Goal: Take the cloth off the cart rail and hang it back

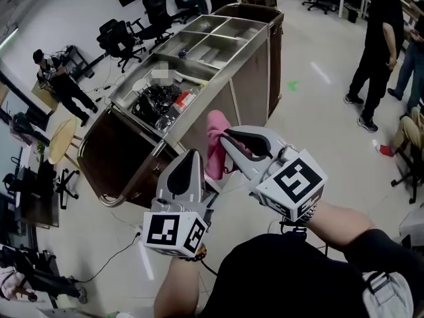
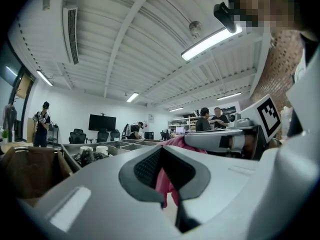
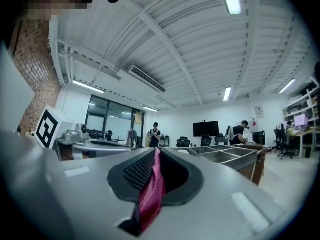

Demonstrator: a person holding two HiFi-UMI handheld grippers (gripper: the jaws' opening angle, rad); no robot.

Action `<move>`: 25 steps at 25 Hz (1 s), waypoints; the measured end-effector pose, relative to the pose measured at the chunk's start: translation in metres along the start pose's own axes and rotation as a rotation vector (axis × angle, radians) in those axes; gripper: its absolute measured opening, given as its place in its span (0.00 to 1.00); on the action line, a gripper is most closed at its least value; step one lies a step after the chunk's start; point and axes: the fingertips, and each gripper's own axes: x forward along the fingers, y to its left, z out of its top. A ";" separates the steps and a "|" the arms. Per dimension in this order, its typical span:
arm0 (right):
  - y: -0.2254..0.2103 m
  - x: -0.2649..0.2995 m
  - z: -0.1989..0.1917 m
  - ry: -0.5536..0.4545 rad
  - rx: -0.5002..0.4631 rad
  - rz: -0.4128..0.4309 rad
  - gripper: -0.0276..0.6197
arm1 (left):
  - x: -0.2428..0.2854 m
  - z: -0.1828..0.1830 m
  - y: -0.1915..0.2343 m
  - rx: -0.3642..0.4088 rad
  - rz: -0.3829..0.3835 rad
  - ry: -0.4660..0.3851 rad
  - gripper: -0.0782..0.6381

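A pink cloth [image 1: 215, 134] hangs in the air in front of the cart [image 1: 252, 78]. My right gripper [image 1: 225, 138] is shut on its top, and in the right gripper view the cloth [image 3: 151, 194] runs pinched between the dark pads of that gripper [image 3: 155, 151]. My left gripper [image 1: 193, 154] is just left of the hanging cloth with its tips together. In the left gripper view the cloth [image 2: 166, 184] shows through the hollow behind the tips of that gripper [image 2: 160, 149], apparently beyond them. The cart's rounded rail [image 1: 93, 194] is at lower left, bare.
The cart's steel trays hold a crumpled black bag [image 1: 156, 101] and small items. People stand at the right [image 1: 374, 52] and far left [image 1: 63, 81]. Office chairs [image 1: 122, 38] are behind the cart. A cable [image 1: 112, 257] lies on the floor at lower left.
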 end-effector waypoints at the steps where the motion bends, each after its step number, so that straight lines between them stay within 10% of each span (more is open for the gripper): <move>1: -0.008 -0.006 0.002 -0.002 -0.004 -0.008 0.09 | 0.008 0.001 -0.007 -0.002 -0.012 0.000 0.11; 25: -0.178 -0.121 -0.005 0.025 -0.020 -0.297 0.09 | 0.175 -0.028 -0.141 -0.044 -0.304 0.021 0.11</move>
